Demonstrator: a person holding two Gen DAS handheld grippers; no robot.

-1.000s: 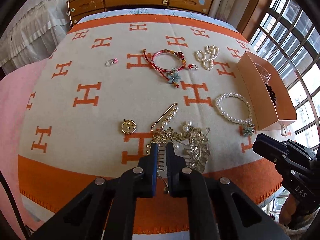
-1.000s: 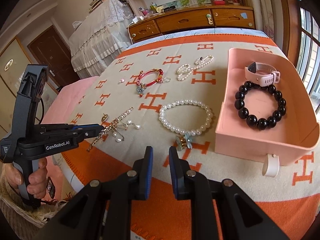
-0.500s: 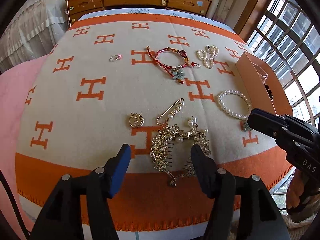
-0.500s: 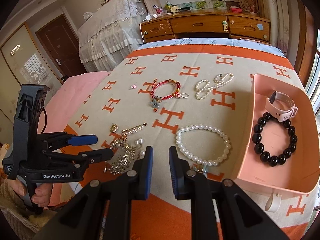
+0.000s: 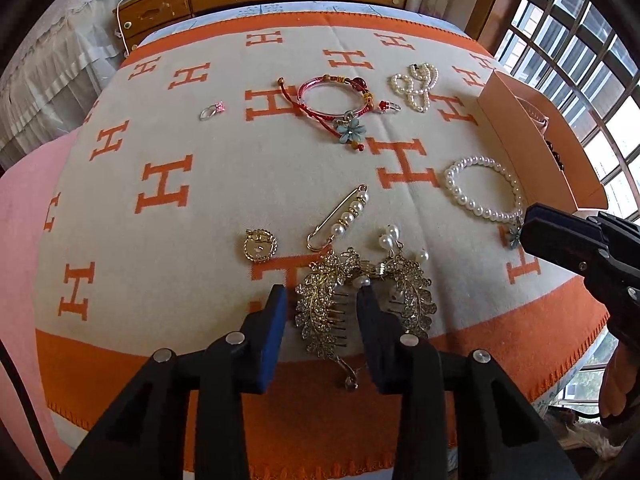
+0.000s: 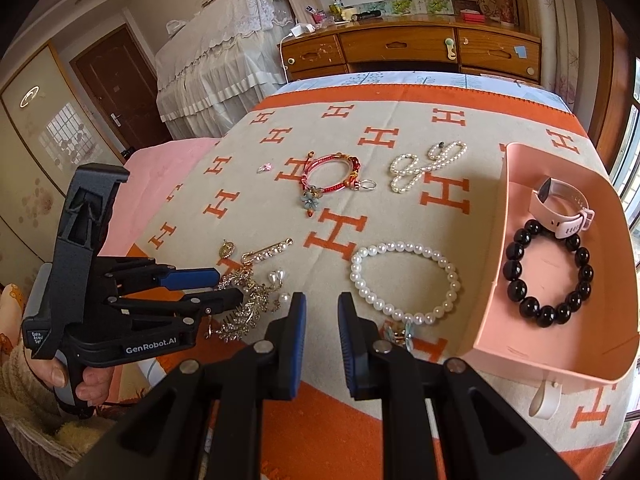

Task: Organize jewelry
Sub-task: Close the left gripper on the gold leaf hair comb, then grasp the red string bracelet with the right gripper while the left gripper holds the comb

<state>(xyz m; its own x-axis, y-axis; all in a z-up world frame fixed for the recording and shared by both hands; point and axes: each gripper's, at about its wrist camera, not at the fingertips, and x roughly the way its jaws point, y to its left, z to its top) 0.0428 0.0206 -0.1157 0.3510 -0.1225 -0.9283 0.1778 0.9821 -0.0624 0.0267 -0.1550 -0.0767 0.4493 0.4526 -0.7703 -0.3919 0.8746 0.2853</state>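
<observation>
Closing around the gold hair comb [image 5: 320,312], the left claw [image 5: 322,322] has its two fingers on either side of one leafy half, but the pads do not press on it yet. The comb lies on the blanket [image 5: 200,240] near the front edge of the bed, and the same claw shows from the side in the other view [image 6: 224,286]. It looks light and stiff, made of thin metal with lots of tiny sparkly stones, little pearls and thin teeth. It could bend or lose a stone if squeezed hard. Its dangly bits could catch on the pin with pearls [image 5: 344,218] that lies just beside it, so a slow lift seems best. A good place to hold looks like the solid middle of the leaf, not the teeth or the hanging pearls. The right claw [image 6: 322,340] is nearly together and holds nothing. It hangs over the blanket near the white pearl bracelet [image 6: 404,280]. The pink box [image 6: 500,320] sits on the right with a black bead bracelet [image 6: 546,272] and a watch [image 6: 560,208] in it, and the comb probably goes there too.
</observation>
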